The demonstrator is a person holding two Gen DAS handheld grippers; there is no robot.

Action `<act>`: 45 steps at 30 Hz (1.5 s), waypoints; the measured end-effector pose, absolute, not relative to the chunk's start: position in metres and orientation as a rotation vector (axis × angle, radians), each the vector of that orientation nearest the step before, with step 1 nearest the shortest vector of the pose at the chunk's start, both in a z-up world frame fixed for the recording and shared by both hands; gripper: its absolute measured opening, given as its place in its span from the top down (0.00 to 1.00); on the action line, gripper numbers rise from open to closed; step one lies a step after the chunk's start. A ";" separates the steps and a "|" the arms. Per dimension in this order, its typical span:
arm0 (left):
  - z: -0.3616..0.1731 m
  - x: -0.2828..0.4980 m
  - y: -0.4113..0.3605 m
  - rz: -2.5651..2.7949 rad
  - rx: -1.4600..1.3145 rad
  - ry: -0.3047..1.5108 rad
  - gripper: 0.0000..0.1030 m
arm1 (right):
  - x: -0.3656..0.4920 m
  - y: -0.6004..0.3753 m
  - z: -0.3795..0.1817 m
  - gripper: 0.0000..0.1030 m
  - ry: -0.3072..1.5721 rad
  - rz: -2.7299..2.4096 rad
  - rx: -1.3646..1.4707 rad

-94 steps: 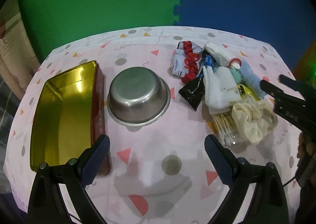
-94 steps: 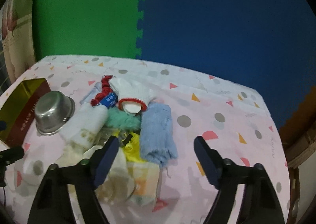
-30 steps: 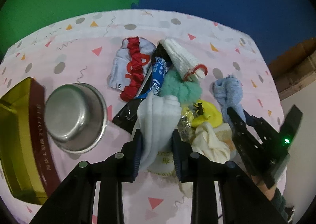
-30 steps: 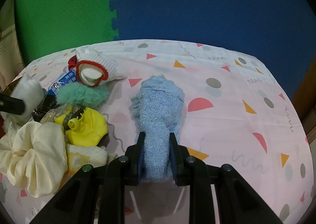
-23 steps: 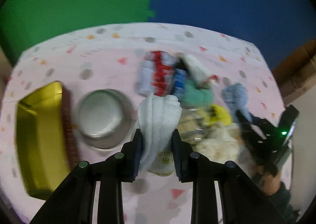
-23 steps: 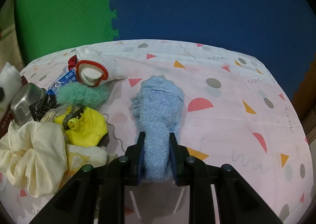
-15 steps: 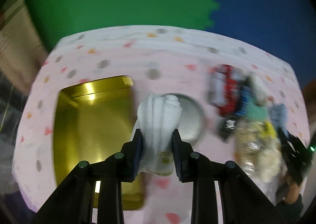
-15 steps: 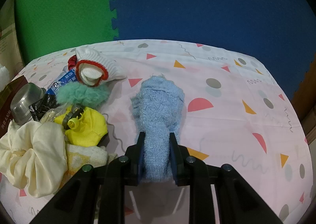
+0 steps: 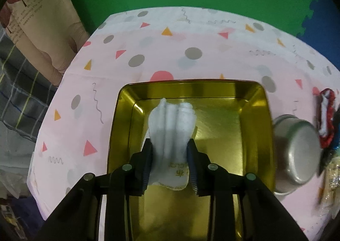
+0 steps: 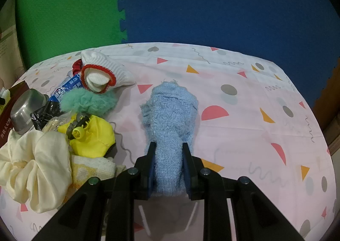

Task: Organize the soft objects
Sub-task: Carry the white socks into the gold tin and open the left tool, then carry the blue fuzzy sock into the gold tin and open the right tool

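In the left wrist view my left gripper [image 9: 170,145] points down into the gold tin [image 9: 223,130]. A folded white cloth [image 9: 171,122] with gold lettering sits between its pads, which still touch it while the jaws are opening. In the right wrist view my right gripper [image 10: 167,147] is shut on a fluffy blue sock [image 10: 170,111] that lies on the pink patterned tablecloth [image 10: 244,134]. To the left of the blue sock is a pile: a white glove with a red cuff [image 10: 102,73], a green fluffy piece [image 10: 89,100], a yellow pouch [image 10: 91,137] and a cream scrunchie [image 10: 36,162].
A steel bowl [image 9: 297,154] stands just right of the tin, with a red scrunchie [image 9: 327,117] beyond it. Green and blue foam mats back the table. The table's left edge [image 9: 63,83] drops to bedding and a paper bag.
My left gripper carried the white cloth leftward from the pile, past the bowl, to over the gold tin and tipped downward. The right gripper stayed still on the blue sock.
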State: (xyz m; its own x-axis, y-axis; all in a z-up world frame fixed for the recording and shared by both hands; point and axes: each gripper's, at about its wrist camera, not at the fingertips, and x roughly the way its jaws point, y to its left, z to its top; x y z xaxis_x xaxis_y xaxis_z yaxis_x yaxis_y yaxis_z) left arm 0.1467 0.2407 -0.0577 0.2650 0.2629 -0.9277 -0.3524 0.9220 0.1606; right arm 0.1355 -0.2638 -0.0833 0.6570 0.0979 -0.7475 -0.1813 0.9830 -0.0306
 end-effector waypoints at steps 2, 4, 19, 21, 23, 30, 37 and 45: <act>-0.062 0.149 0.243 0.420 -0.078 1.239 0.69 | 0.135 -0.263 -0.083 0.78 0.839 0.158 -0.107; -0.066 0.150 0.243 0.427 -0.054 1.238 0.68 | 0.135 -0.263 -0.083 0.78 0.839 0.157 -0.109; -0.055 0.140 0.239 0.400 -0.056 1.172 0.41 | 0.135 -0.263 -0.084 0.78 0.839 0.151 -0.121; -0.049 0.131 0.234 0.403 -0.061 1.152 0.41 | 0.135 -0.262 -0.084 0.77 0.838 0.152 -0.118; -0.043 0.123 0.229 0.406 -0.065 1.130 0.40 | 0.135 -0.264 -0.083 0.77 0.838 0.159 -0.105; -0.030 0.084 0.209 0.446 -0.085 1.040 0.40 | 0.134 -0.268 -0.079 0.80 0.826 0.153 -0.089; -0.029 0.063 0.203 0.453 -0.115 1.011 0.37 | 0.128 -0.266 -0.056 0.82 0.809 0.123 -0.116; -0.030 0.045 0.217 0.480 -0.192 0.999 0.33 | 0.119 -0.261 -0.014 0.82 0.773 0.097 -0.099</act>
State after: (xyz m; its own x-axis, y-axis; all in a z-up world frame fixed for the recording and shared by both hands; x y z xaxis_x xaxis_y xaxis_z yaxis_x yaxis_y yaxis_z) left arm 0.0451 0.2166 -0.0303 0.4481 0.2988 -0.8426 -0.4709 0.8800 0.0617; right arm 0.1194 -0.2613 -0.0142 0.7115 0.0514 -0.7008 -0.1241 0.9908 -0.0533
